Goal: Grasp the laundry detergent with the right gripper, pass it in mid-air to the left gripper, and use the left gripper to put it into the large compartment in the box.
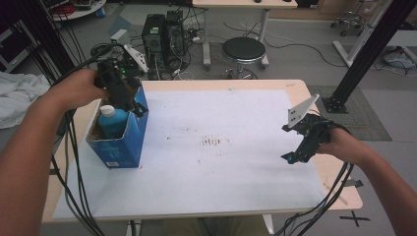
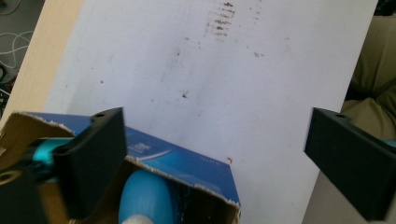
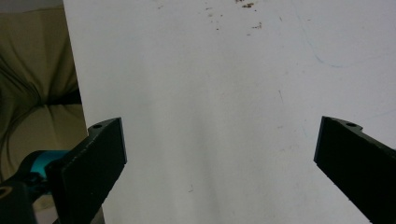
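Left gripper (image 1: pixel 132 101), jaws wide, hovers at the box (image 1: pixel 118 140) rim and could topple it (bottle (image 1: pixel 112 122) inside); right gripper (image 1: pixel 301 147) wide, idle.

The left gripper (image 2: pixel 215 154) has its black fingers (image 2: pixel 95 158) spread wide above an open blue carton (image 2: pixel 187 165) that holds a blue bottle (image 2: pixel 147 196), with a stained white sheet (image 2: pixel 210 74) covering the counter (image 2: pixel 32 70) beyond

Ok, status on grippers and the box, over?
Left gripper open over blue box, bottle inside. Right gripper open, empty, above white sheet. Nothing blocking.
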A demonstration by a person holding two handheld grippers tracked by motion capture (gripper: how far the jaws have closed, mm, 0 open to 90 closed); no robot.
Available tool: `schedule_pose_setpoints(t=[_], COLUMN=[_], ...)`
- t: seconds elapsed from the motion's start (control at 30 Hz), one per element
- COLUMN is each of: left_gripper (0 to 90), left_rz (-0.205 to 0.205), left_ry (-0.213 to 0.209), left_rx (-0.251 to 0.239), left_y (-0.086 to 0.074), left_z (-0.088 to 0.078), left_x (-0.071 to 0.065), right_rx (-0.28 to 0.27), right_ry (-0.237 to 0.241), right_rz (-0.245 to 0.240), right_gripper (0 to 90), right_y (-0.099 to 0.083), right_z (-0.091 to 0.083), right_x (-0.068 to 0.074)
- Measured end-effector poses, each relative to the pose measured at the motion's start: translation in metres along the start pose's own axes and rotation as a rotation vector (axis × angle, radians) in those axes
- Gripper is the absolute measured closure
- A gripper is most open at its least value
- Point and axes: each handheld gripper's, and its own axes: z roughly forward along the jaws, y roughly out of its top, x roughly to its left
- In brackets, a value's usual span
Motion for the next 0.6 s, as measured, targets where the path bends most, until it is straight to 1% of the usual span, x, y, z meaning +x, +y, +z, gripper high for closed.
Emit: schedule_pose_setpoints(t=[0.07,0.1,0.2,0.23,0.4,0.5,0.6], left_gripper=[4.1,2.0,1.9,1.9,1.9,2.0,2.0], left_rz=[0.002,0.007,0.022,0.029,0.034,0.058,0.046], left_ry=[0.001,0.0,-0.004,-0.004,0.001,0.018,0.069], left_rx=[0.001,0.011,0.028,0.03,0.029,0.052,0.06], left_y=[0.006,0.008,0.016,0.018,0.027,0.033,0.038], left_z=[0.005,0.008,0.018,0.022,0.034,0.04,0.047], left_x=[-0.001,-0.002,-0.005,-0.005,-0.007,-0.009,-0.012], right_rx=[0.002,0.003,0.001,0.001,-0.001,0.003,0.002], right_ry=[-0.001,-0.001,-0.002,-0.002,-0.004,-0.005,-0.006], right_rz=[0.004,0.003,0.002,-0.001,0.001,0.004,0.01], right_gripper=[1.3,1.4,1.4,1.4,1.4,1.4,1.4], right_y=[0.0,0.0,0.001,0.001,0.004,0.004,0.004], right_z=[0.0,0.0,0.001,0.001,0.002,0.003,0.003], right_x=[0.0,0.0,0.0,-0.001,-0.002,-0.003,-0.004])
